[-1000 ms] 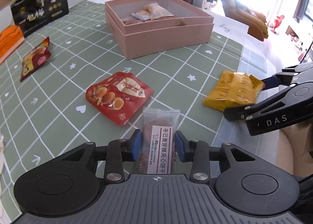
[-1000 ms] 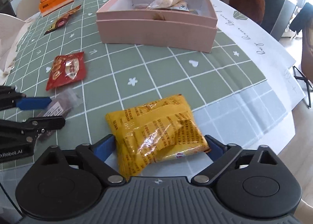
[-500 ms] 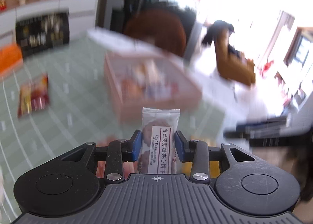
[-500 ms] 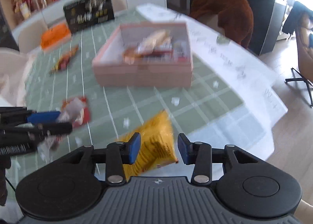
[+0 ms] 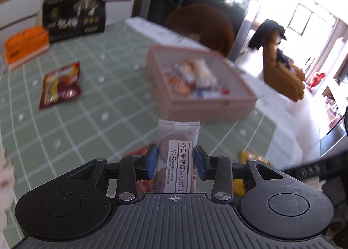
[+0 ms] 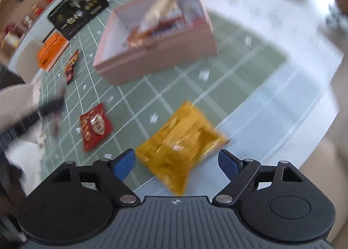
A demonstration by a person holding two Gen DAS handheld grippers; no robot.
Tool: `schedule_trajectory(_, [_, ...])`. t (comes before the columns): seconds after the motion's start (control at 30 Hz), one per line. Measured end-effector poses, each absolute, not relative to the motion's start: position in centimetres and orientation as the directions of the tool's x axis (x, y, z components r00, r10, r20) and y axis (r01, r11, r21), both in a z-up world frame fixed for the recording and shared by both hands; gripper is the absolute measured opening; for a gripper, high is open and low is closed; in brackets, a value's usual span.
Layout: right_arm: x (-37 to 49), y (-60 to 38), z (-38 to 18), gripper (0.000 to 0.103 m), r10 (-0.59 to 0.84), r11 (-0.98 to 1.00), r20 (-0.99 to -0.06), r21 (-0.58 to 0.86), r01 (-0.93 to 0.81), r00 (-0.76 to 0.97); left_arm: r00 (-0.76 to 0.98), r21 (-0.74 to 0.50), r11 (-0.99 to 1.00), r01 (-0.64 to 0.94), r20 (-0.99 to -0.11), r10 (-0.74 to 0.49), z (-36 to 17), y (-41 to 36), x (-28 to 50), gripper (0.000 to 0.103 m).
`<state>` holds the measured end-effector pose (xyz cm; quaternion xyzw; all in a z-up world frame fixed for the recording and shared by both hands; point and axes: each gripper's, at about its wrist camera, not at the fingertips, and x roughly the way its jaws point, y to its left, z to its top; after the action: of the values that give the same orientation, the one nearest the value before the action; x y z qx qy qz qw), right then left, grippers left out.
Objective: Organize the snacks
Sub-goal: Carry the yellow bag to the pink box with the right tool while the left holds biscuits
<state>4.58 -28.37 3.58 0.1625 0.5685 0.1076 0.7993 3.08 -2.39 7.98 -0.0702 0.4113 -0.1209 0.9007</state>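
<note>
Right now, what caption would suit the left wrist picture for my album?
Left hand-held gripper clamps a clear-wrapped biscuit packet above the green checked tablecloth, facing the open pink cardboard box.

Left wrist view: biscuit packet (image 5: pixel 178 157) low centre between the left tool (image 5: pixel 175 163) pads, box (image 5: pixel 204 101) behind it at centre right with snacks inside, snack bag (image 5: pixel 59 84) on the desk (image 5: pixel 91 118) at left, carton (image 5: pixel 26 45) upper left. Right wrist view: chip bag (image 6: pixel 180 146) on the desk before the right tool (image 6: pixel 177 163), box upper centre, small pouch (image 6: pixel 94 126) left.
</note>
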Motion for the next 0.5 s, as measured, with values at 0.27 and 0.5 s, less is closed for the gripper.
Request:
schedule_trajectory(0.27, [7.6,-23.0,1.2,0.091,0.125,0.990,-0.928,0.140,0.020,0.350,0.624,-0.231,0.961,0.153,-0.731,-0.276,8.0,-2.0,1.7,0.042])
schedule_trajectory(0.5, [6.6,-22.2,0.7,0.087,0.056,0.997,-0.910,0.029,-0.073,0.411,0.561,-0.269,0.955,0.125,-0.775,-0.291,6.9,-2.5,2.1,0.042])
